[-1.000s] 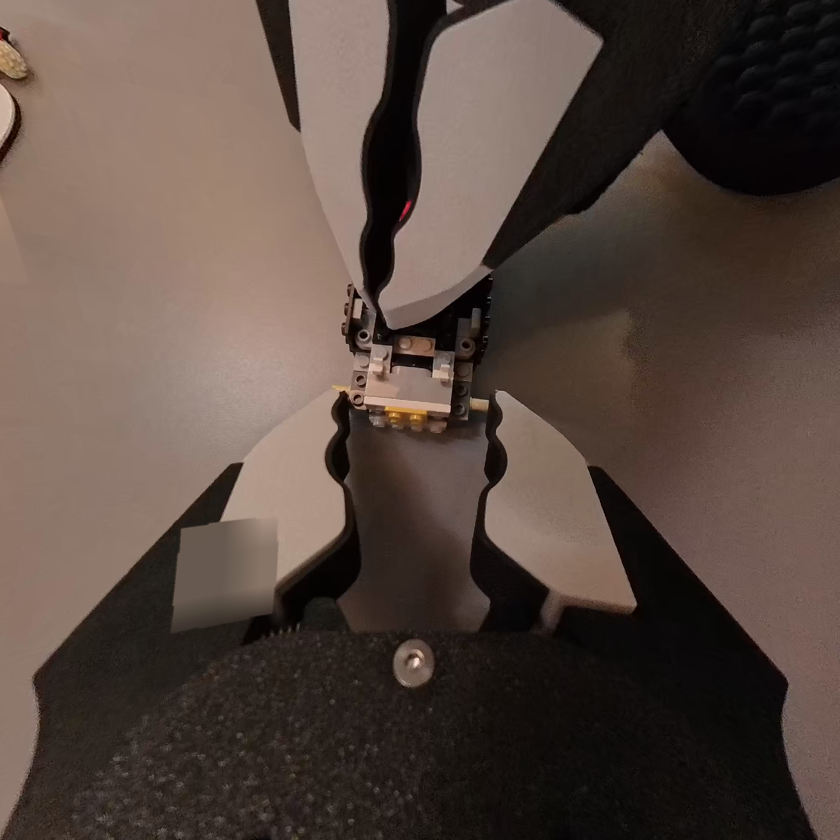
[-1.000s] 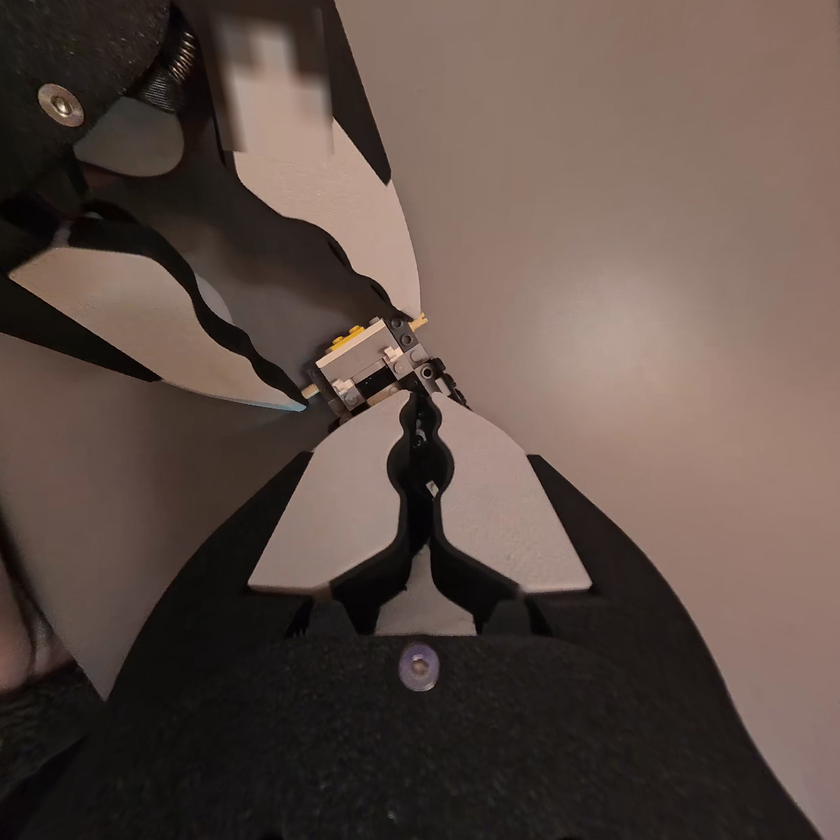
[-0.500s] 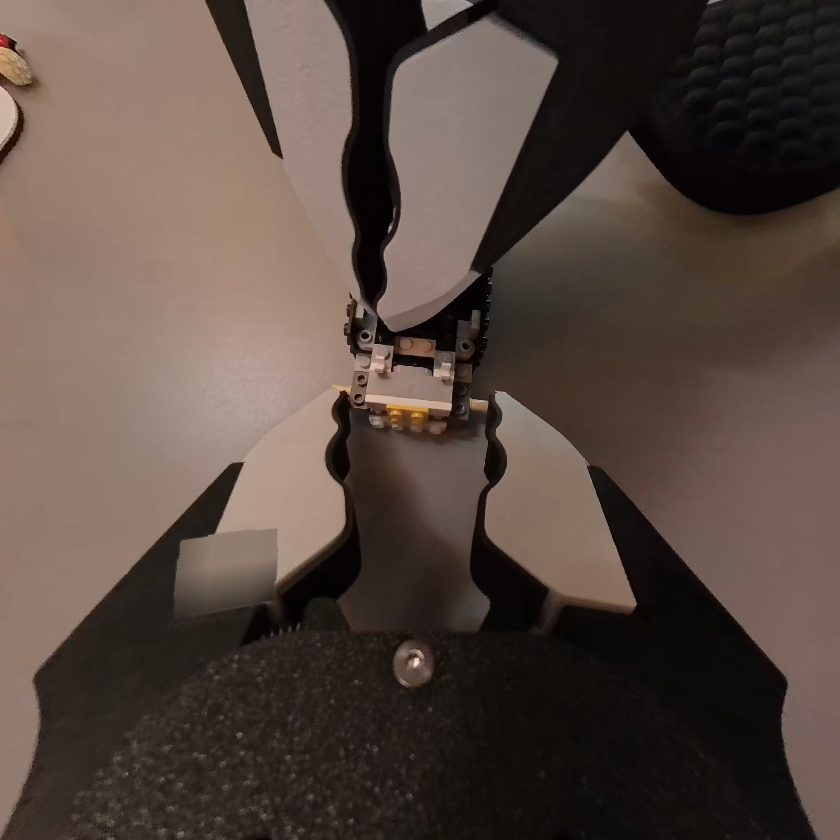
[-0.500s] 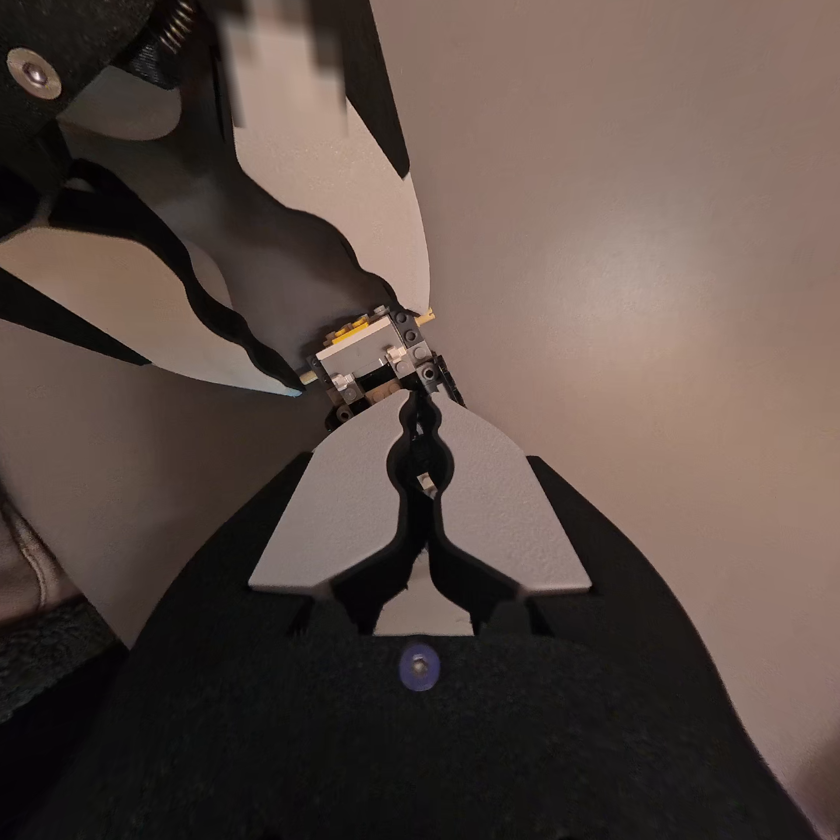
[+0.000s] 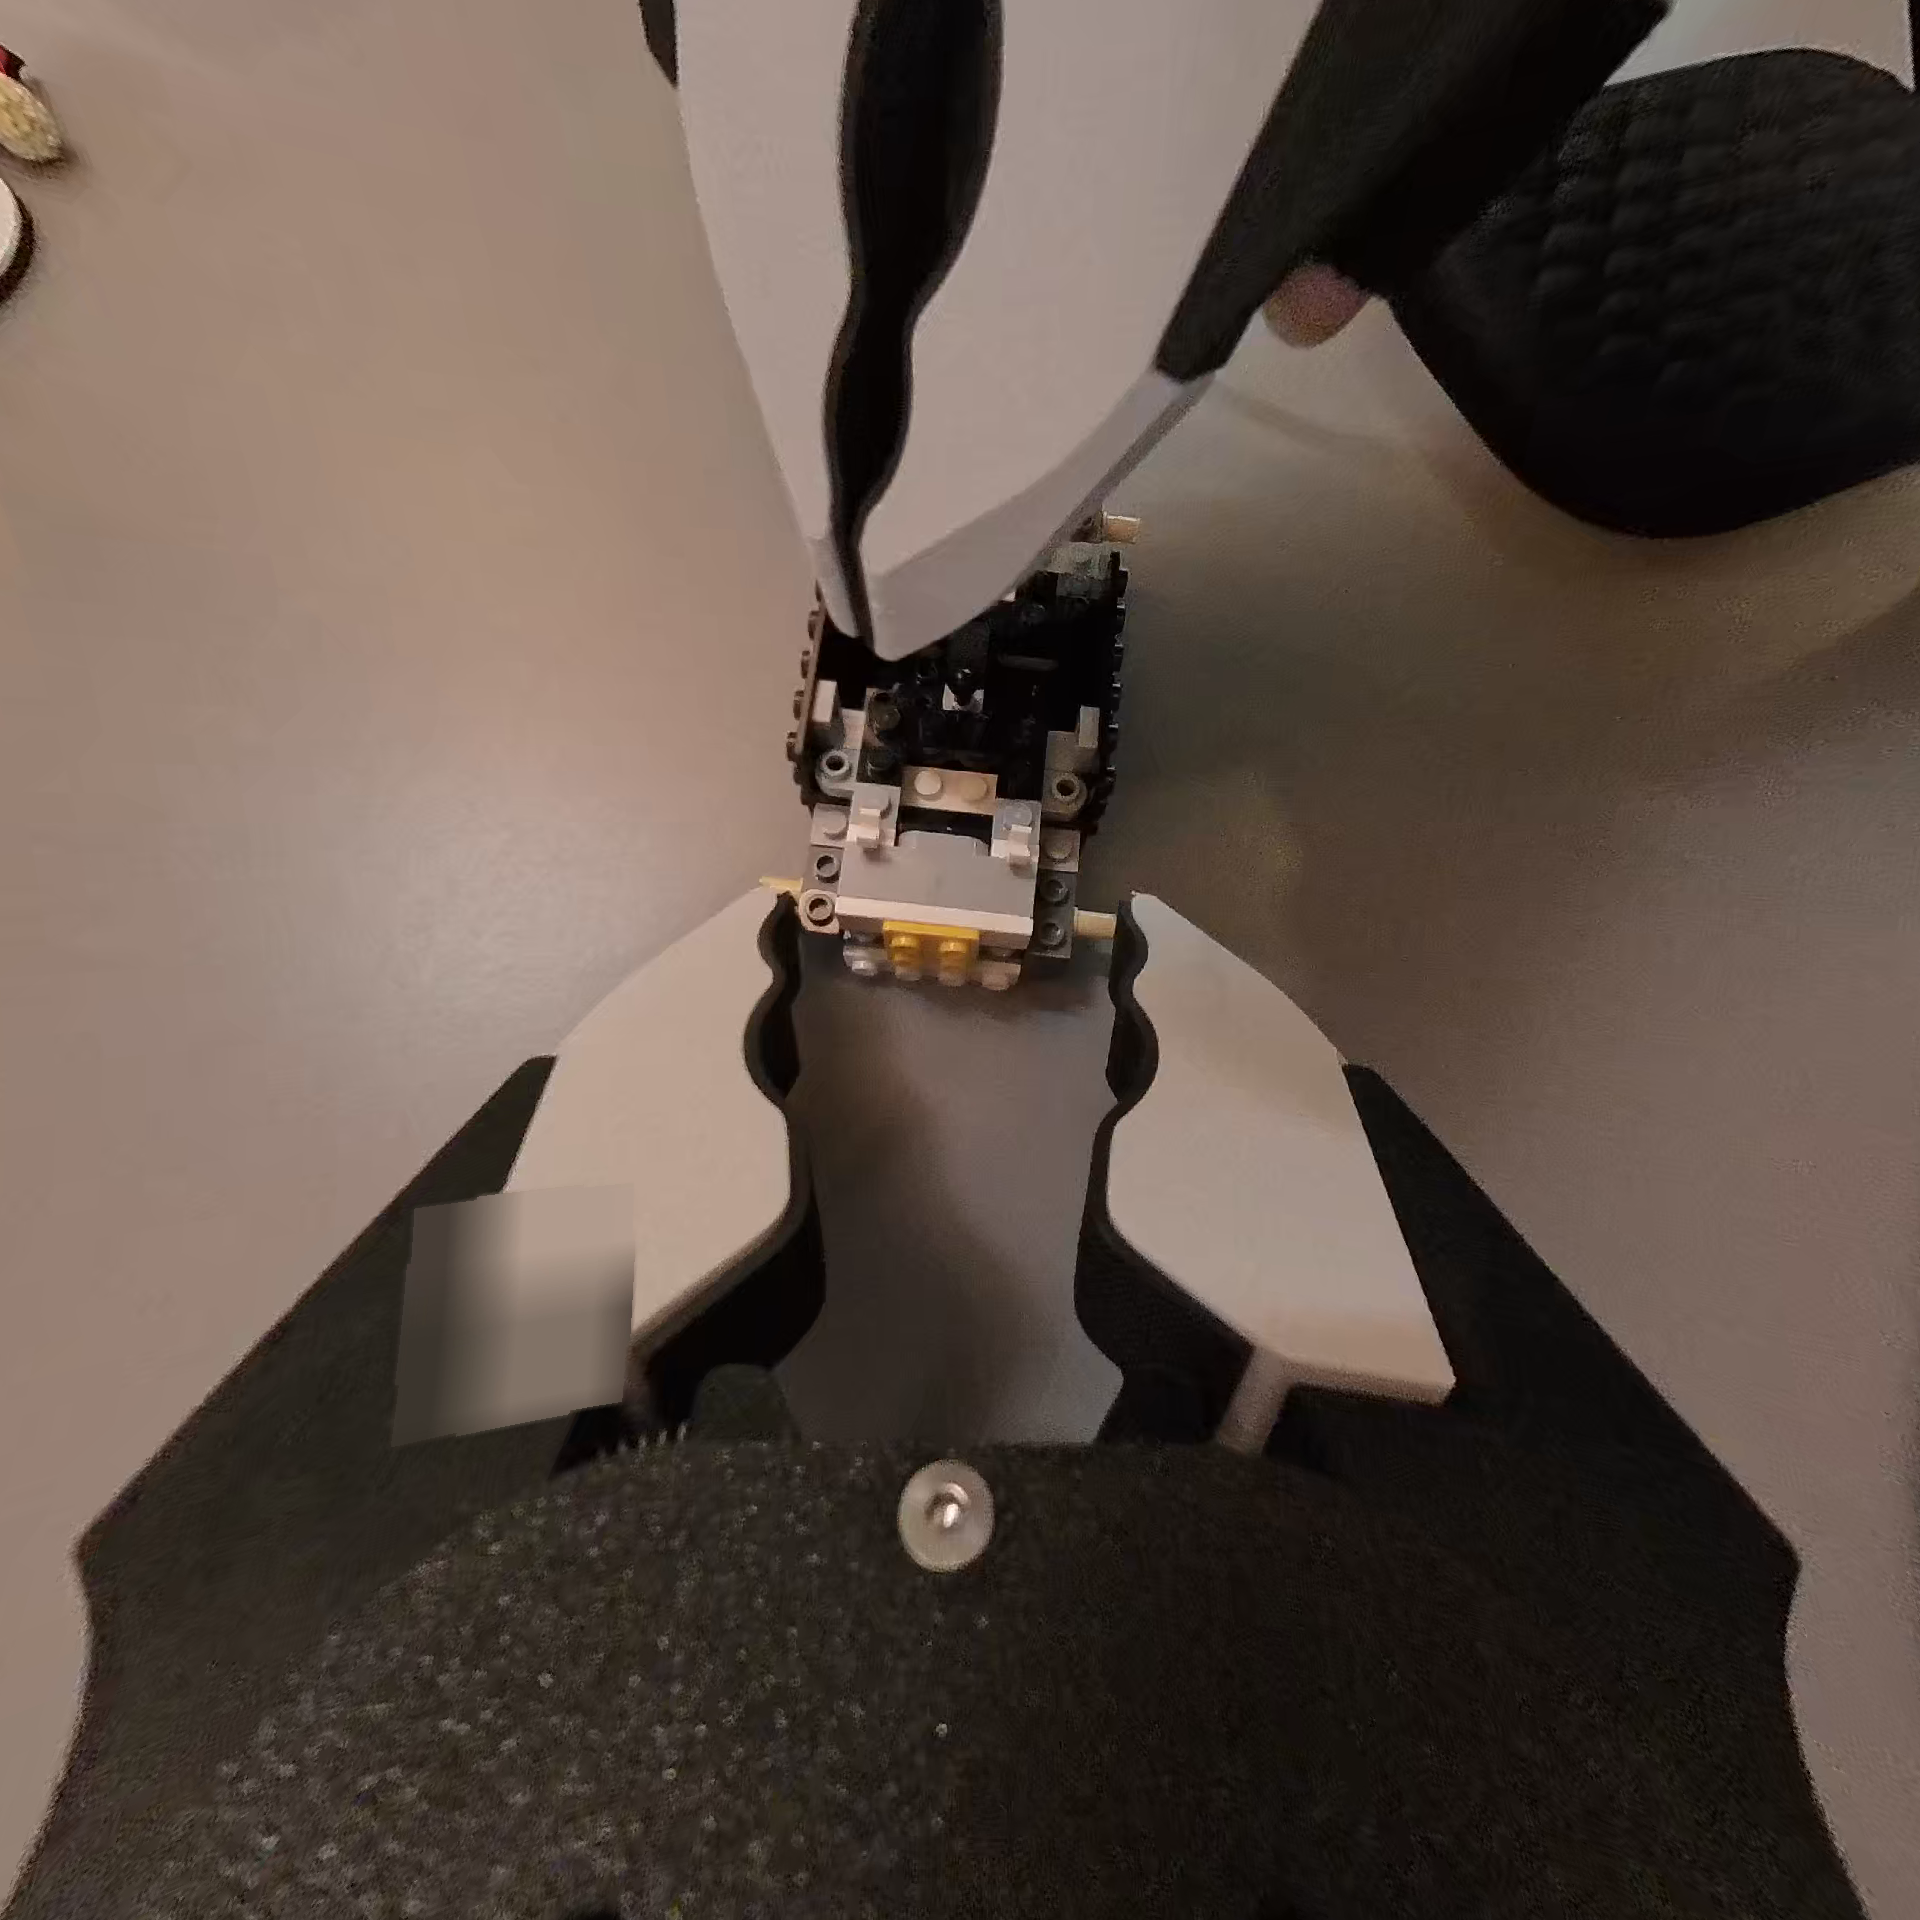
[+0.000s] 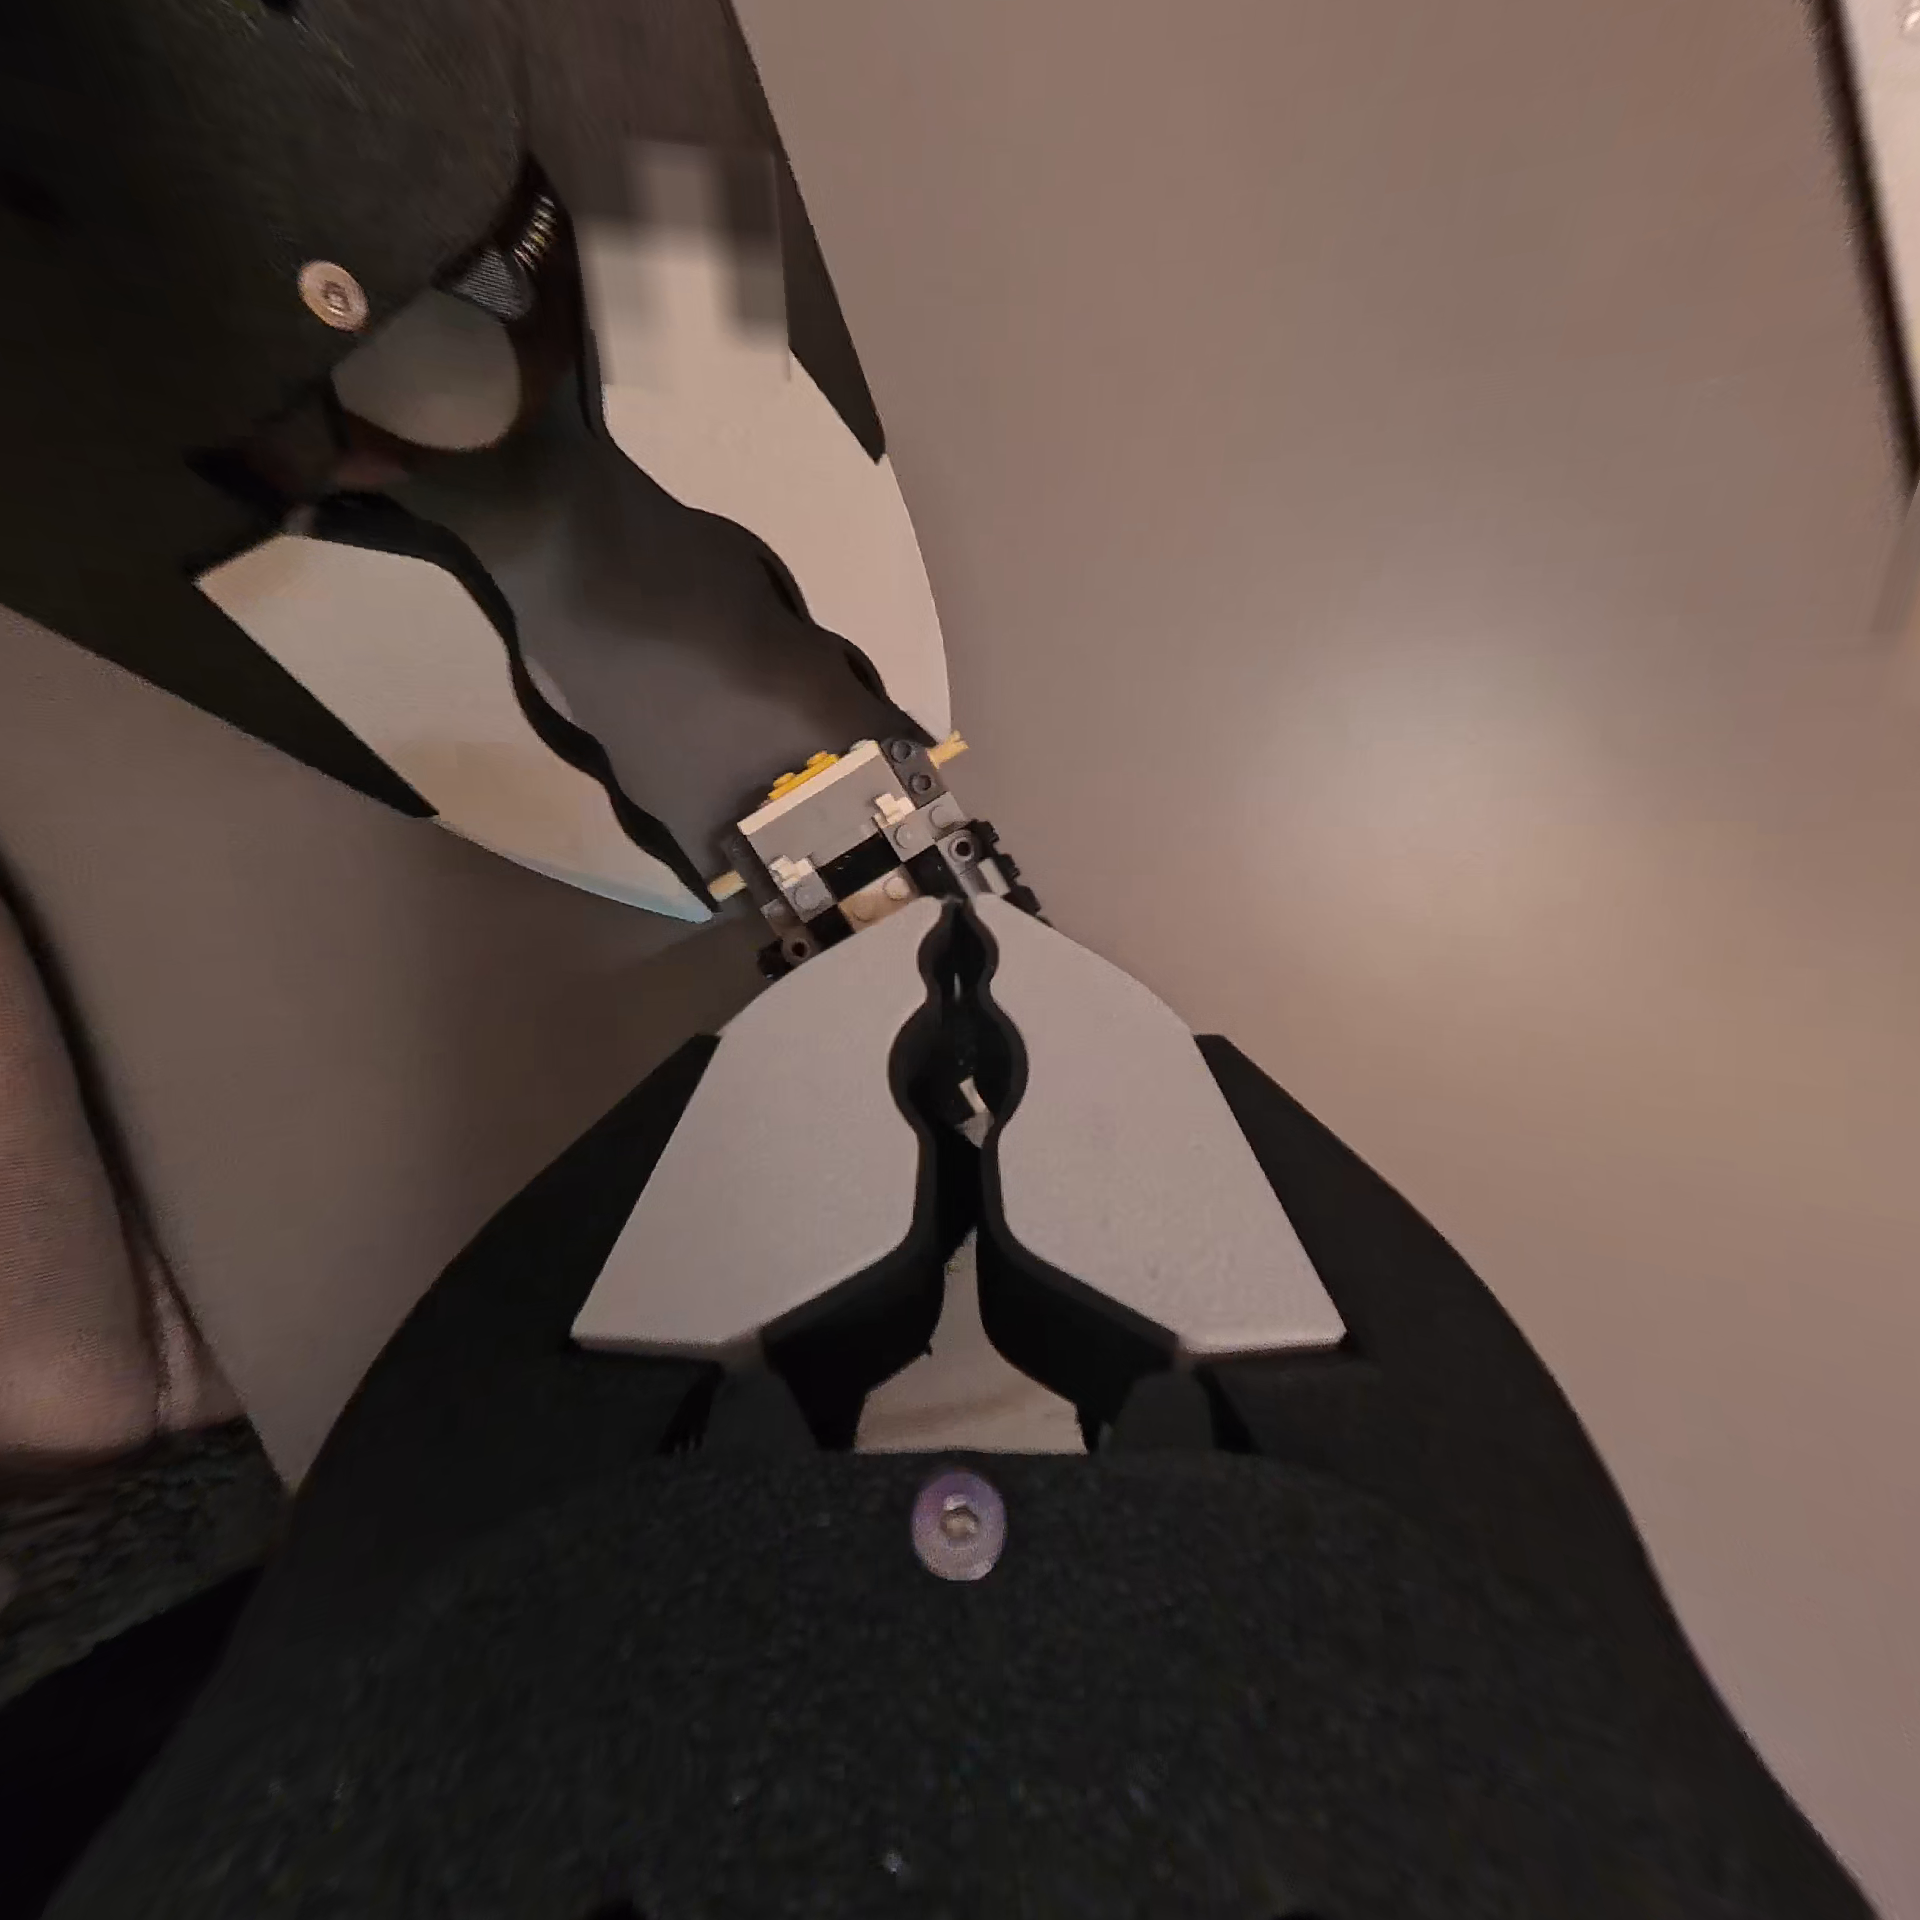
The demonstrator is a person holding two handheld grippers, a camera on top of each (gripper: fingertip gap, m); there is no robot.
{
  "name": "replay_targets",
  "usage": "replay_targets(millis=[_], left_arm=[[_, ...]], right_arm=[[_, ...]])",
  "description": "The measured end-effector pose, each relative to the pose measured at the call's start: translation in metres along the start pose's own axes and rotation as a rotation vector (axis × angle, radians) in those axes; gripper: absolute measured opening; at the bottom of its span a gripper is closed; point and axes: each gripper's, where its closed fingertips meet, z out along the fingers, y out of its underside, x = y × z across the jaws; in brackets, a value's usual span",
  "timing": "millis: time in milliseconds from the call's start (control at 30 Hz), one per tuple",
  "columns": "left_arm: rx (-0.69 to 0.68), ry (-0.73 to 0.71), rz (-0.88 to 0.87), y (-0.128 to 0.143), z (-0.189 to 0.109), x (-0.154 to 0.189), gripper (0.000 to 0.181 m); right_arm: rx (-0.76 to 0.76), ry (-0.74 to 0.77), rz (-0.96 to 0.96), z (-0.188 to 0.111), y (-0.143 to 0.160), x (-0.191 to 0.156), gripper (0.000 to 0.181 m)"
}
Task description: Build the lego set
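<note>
A small grey, black and white lego model [image 5: 940,862] with a yellow plate at its near end hangs above the table. My left gripper [image 5: 951,920] is shut on the lego model, its fingertips [image 5: 1153,935] clamping the near end at the tan side pins. My right gripper [image 6: 951,912] is shut, and it shows in the left wrist view [image 5: 857,623] coming down from above. Its tips touch the far left edge of the model [image 6: 852,842]. I cannot tell whether they pinch a part. The model's far end is hidden behind the right fingers.
The plain beige table [image 5: 364,623] lies under everything. A white round object [image 5: 8,249] and a small speckled piece [image 5: 29,140] sit at the far left edge. A person's fingertip [image 5: 1314,307] and sleeve [image 6: 94,1558] show. A pale edge [image 6: 1886,208] is at the top right. The gap from one gripper's tips to the other's is roughly 5 cm. My right gripper's tips are some 20 cm from the white round object [image 5: 8,249].
My right gripper has swung and drawn back over the model, so more of its black inside shows. My left gripper has kept its hold on the near end.
</note>
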Motion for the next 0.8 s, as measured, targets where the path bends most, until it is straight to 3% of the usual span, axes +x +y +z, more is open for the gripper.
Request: replay_targets(millis=[467, 800], left_arm=[[-0.011, -0.012, 0.029, 0.001, 0.0, 0.001, 0.058], [-0.023, -0.028, 0.071, 0.002, 0.0, 0.001, 0.057]], right_arm=[[-0.087, 0.0, -0.037, 0.017, 0.007, -0.004, 0.0], [-0.062, -0.022, -0.052, 0.02, 0.005, -0.009, 0.0]])
